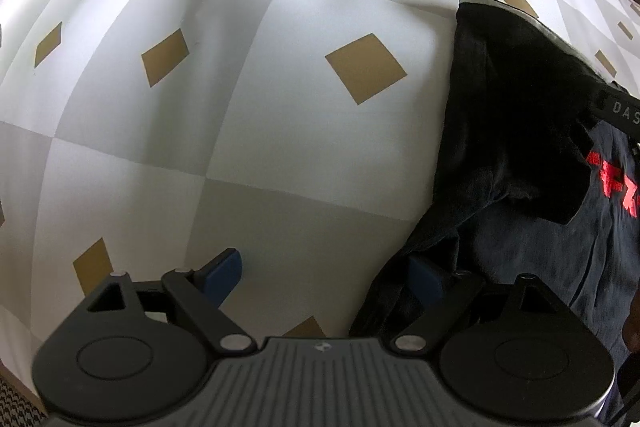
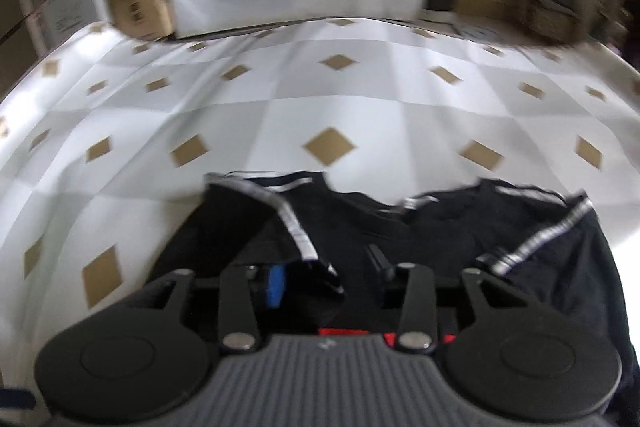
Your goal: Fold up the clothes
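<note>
Fabric first: one black garment (image 1: 500,131), soft and creased with red print, lies right of the checked tablecloth (image 1: 240,107) in the left wrist view; the left gripper (image 1: 324,277) gapes wide, holding nothing, its right finger over the hem. Right wrist view: the same garment (image 2: 440,227), silver-striped; the right gripper (image 2: 328,279) stands half-open over it, grip unclear through blur.

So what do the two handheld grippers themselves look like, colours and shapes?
Both look alike. The left gripper has a grey ribbed body, two round black discs at its sides, black linkage arms with silver pivot pins, and blue pads on its fingers. The right gripper shows the same body, discs and pins, with one blue pad visible. No cables or sleeves show.
</note>
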Available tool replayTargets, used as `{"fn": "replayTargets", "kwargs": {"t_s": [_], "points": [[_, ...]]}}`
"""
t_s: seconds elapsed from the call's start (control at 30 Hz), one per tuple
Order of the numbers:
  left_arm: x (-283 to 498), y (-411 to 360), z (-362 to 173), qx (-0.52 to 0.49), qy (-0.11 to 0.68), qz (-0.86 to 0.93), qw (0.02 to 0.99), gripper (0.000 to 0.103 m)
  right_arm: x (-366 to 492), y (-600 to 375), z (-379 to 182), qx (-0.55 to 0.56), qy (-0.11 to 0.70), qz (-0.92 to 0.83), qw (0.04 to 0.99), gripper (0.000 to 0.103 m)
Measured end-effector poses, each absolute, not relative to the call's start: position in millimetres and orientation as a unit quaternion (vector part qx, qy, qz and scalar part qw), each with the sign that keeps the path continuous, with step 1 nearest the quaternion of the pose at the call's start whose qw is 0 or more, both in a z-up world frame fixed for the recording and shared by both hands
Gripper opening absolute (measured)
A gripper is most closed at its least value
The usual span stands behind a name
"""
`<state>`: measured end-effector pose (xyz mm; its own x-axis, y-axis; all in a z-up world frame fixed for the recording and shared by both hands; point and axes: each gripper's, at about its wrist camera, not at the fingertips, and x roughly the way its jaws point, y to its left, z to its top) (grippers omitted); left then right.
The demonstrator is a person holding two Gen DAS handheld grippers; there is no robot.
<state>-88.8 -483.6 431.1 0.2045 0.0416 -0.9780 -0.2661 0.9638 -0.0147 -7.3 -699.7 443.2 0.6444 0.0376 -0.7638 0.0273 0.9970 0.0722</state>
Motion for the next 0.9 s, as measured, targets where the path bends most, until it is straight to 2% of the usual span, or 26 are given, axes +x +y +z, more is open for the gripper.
{"fn": "replayTargets", "kwargs": {"t_s": [0.13,0.4,0.6,0.77,0.9], "points": [[-87.1,-488.1,435.1,-0.086,0.615,0.099,0.778,0.088,-4.9,-705.1,446.9,0.03,0.407,-0.016,0.913,0.049],[-82.3,-498.2,443.3,-0.087,0.601,0.096,0.789,0.088,3.6,-718.4,439.5,-0.015,0.418,-0.064,0.906,0.054],[-78.2,-501.7,444.7,-0.084,0.596,0.096,0.793,0.088,0.5,-726.3,450.8,0.012,0.391,-0.034,0.92,0.063],[-77.3,-508.1,445.0,-0.081,0.595,0.092,0.795,0.088,4.8,-730.4,454.3,0.007,0.402,-0.037,0.915,0.067],[-76.6,-512.0,445.6,-0.078,0.594,0.092,0.795,0.088,6.7,-752.4,459.2,0.084,0.414,-0.031,0.906,0.07]]}}
